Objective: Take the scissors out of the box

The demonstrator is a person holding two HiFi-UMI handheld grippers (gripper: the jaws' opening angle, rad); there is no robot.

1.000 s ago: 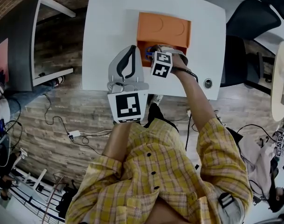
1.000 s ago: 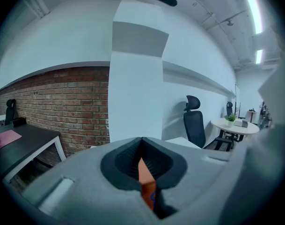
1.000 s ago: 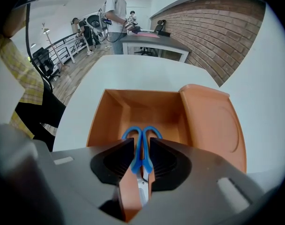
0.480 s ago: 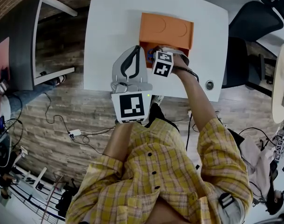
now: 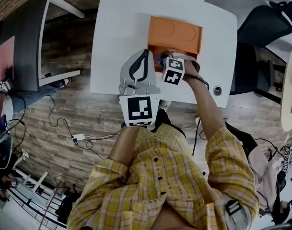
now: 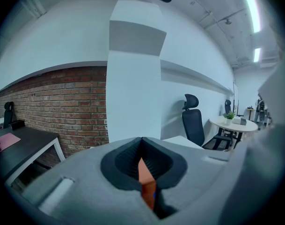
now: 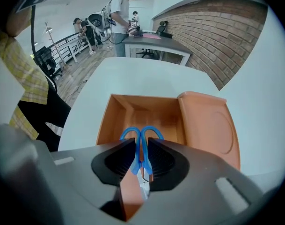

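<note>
The extraction is only at its grasp stage. The right gripper [image 7: 141,146] points steeply down into the open orange box [image 7: 107,121] on the white desk [image 7: 147,76]. Its jaws have just been closing and are now clamped on the scissors [image 7: 138,156], pinching the neck just below the two blue handle loops. The scissors are not out yet — they lie inside the box, handles toward its far wall and blade toward the camera. The hinged lid [image 7: 212,130] lies flat beside the box, so nothing blocks the way up. The left gripper [image 6: 141,142] hangs beside the box with its jaws together and nothing between them. What is left, by my reading, is the lift clear of the rim and setting the scissors down outside.
</note>
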